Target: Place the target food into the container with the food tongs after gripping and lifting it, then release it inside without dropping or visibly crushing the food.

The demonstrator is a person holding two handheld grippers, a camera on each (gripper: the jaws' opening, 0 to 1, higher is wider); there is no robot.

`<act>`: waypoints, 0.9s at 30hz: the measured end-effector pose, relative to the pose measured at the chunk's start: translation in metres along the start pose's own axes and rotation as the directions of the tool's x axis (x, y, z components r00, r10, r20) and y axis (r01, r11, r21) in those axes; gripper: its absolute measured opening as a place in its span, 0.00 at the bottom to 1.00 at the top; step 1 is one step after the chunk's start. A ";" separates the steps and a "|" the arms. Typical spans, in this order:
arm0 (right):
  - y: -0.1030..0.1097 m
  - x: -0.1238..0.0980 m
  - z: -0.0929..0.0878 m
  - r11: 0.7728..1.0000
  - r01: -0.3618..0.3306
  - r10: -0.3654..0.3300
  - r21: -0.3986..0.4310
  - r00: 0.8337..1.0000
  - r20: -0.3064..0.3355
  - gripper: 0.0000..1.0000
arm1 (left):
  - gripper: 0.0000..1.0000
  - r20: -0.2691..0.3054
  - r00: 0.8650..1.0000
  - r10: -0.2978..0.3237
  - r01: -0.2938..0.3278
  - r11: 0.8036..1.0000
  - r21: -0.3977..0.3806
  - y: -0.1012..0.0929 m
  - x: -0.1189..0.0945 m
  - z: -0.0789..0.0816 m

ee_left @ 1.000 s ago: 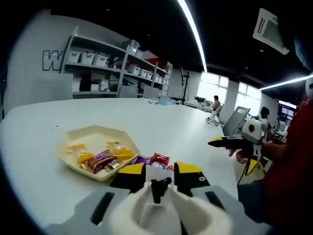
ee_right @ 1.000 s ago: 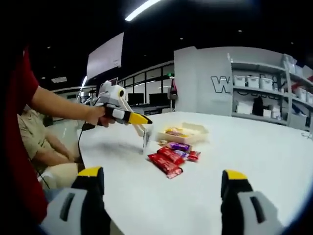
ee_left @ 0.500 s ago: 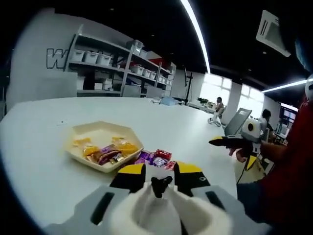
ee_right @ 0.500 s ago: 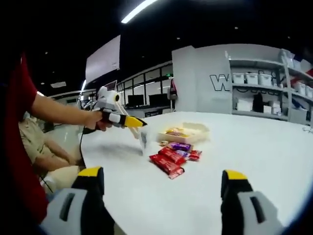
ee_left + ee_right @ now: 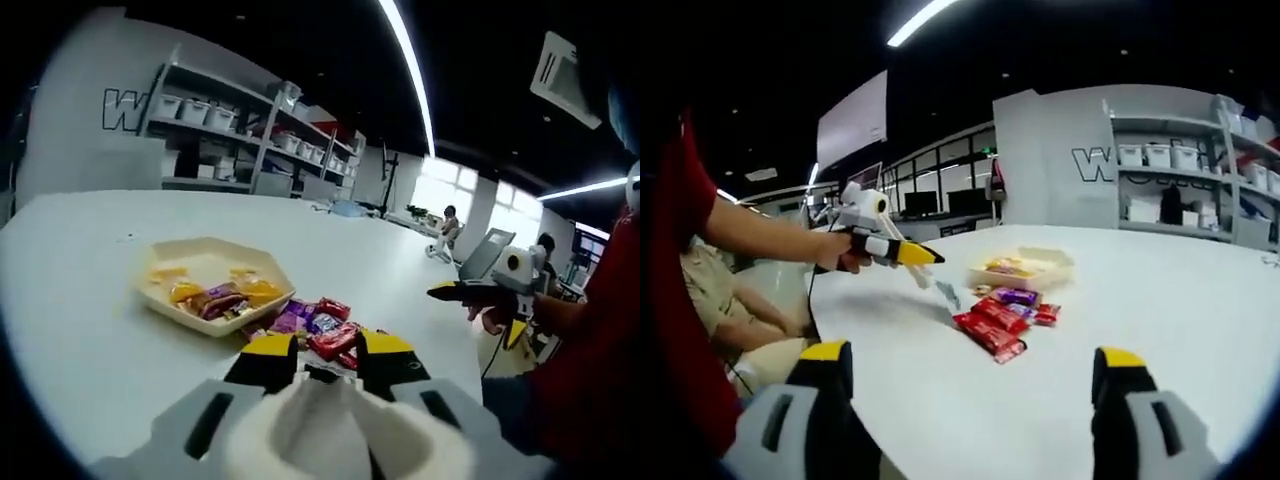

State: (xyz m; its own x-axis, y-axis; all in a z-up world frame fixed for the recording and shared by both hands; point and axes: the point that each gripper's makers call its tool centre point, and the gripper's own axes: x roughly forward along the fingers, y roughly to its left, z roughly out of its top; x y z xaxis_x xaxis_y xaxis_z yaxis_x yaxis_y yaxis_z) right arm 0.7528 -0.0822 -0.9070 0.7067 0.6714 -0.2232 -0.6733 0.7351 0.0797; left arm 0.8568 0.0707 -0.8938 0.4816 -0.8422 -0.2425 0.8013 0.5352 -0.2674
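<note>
Approach step. Left gripper [image 5: 328, 362], holding food tongs [image 5: 940, 288] shut, nears the wrapped snacks [image 5: 318, 330] on the desk [image 5: 80, 330] beside the container [image 5: 213, 285]. Right gripper [image 5: 975, 385] hangs wide open, empty. Next: gentle pinch.

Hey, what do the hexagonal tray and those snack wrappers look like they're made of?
The hexagonal tray looks like matte cream molded pulp or foam, with dull, soft-edged walls. The snack wrappers look like glossy plastic film: bright red and purple, crinkled, catching highlights. The white table looks smooth, faintly sheened.
</note>
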 end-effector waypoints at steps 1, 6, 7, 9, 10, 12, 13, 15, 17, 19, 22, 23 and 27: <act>0.000 0.000 0.000 1.000 0.001 -0.001 0.001 1.000 0.002 1.00 | 0.23 -0.001 1.000 -0.002 0.002 1.000 -0.001 0.001 0.001 -0.001; 0.000 -0.001 0.001 1.000 0.001 -0.001 0.009 1.000 0.002 1.00 | 0.24 0.009 1.000 -0.009 0.009 1.000 -0.003 -0.002 0.004 0.001; 0.000 -0.001 0.001 1.000 0.000 0.000 0.011 1.000 0.002 1.00 | 0.24 0.010 1.000 -0.010 0.010 1.000 -0.002 -0.002 0.004 0.002; 0.001 0.000 0.001 1.000 -0.001 0.001 0.010 1.000 0.001 1.00 | 0.24 0.012 1.000 -0.012 0.012 1.000 0.000 -0.002 0.005 0.002; 0.001 0.000 0.000 1.000 -0.004 0.004 0.009 1.000 -0.002 1.00 | 0.24 0.014 1.000 -0.012 0.012 1.000 0.001 -0.002 0.006 0.002; 0.002 0.000 0.000 1.000 -0.006 0.006 0.011 1.000 -0.002 1.00 | 0.24 0.022 1.000 -0.012 0.012 1.000 -0.001 -0.002 0.006 0.004; 0.002 0.000 0.000 1.000 -0.006 0.006 0.013 1.000 -0.002 1.00 | 0.24 0.026 1.000 -0.013 0.013 1.000 -0.005 -0.002 0.008 0.006; 0.001 0.000 0.000 1.000 -0.005 0.005 0.017 1.000 -0.002 1.00 | 0.24 0.033 0.999 -0.015 0.015 1.000 -0.006 -0.002 0.010 0.010; 0.001 0.000 0.000 1.000 -0.004 0.004 0.019 1.000 -0.003 1.00 | 0.24 0.040 0.999 -0.022 0.023 1.000 -0.013 -0.004 0.013 0.013; 0.001 0.000 -0.001 1.000 -0.006 0.006 0.020 1.000 -0.006 1.00 | 0.24 0.043 0.999 -0.026 0.026 1.000 -0.004 -0.006 0.017 0.017; 0.001 -0.001 -0.001 1.000 -0.006 0.006 0.022 1.000 -0.007 1.00 | 0.24 0.052 0.998 -0.035 0.035 0.999 -0.001 -0.009 0.023 0.022; 0.001 -0.001 -0.001 1.000 -0.006 0.006 0.023 1.000 -0.006 1.00 | 0.24 0.052 0.998 -0.038 0.038 0.999 -0.002 -0.010 0.025 0.023; 0.000 -0.002 -0.001 1.000 -0.002 0.002 0.027 1.000 -0.003 1.00 | 0.25 0.054 0.997 -0.052 0.052 0.999 0.005 -0.016 0.032 0.026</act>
State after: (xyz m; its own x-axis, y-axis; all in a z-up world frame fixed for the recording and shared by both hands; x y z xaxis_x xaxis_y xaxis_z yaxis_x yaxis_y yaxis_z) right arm 0.7515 -0.0839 -0.9077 0.7049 0.6724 -0.2257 -0.6684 0.7362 0.1060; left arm 0.8684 0.0335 -0.8727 0.4577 -0.8711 -0.1779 0.8268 0.4906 -0.2752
